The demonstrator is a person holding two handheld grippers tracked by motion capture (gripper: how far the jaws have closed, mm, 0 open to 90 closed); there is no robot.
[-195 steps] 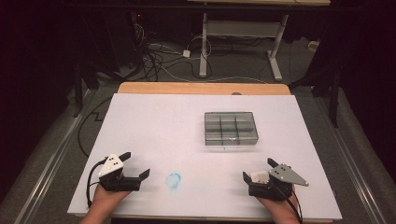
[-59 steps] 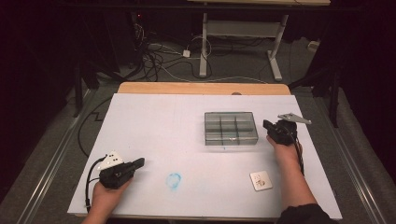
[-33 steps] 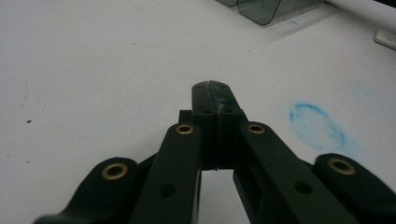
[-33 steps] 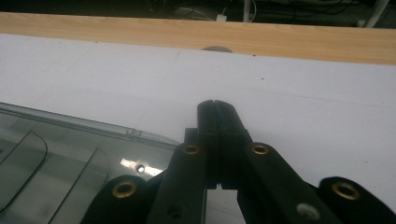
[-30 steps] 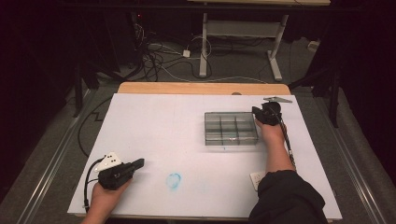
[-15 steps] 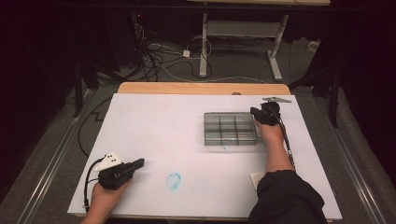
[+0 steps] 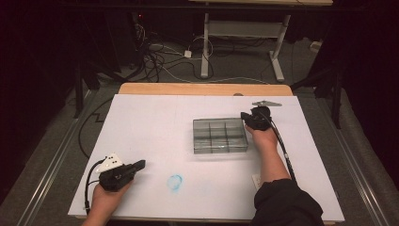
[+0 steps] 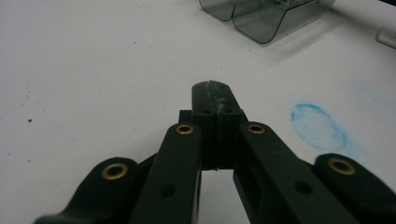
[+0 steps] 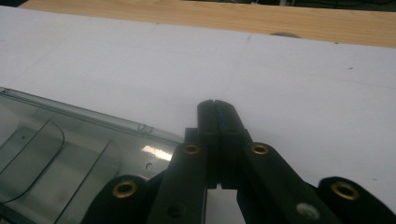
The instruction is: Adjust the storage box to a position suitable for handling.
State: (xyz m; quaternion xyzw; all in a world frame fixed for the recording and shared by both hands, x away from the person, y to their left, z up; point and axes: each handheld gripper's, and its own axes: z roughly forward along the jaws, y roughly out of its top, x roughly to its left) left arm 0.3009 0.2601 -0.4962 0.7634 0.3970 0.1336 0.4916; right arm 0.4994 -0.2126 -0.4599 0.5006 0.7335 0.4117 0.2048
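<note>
Moved: right gripper [image 7: 246, 116] shifted slightly leftward since half a second ago, now at far right corner of compartment box [image 7: 219, 135]; left gripper [image 7: 136, 165] unchanged.
Compartment box: clear grey, six cells, on white tabletop [image 7: 155, 127], right of centre.
Right gripper: jaws pressed together, empty, tips just past box's far rim [image 9: 93, 122].
Left gripper: jaws closed tight, nothing between, well left and nearer than box.
Blue smudge [image 7: 175, 182]: between left gripper and box, nearer side.
</note>
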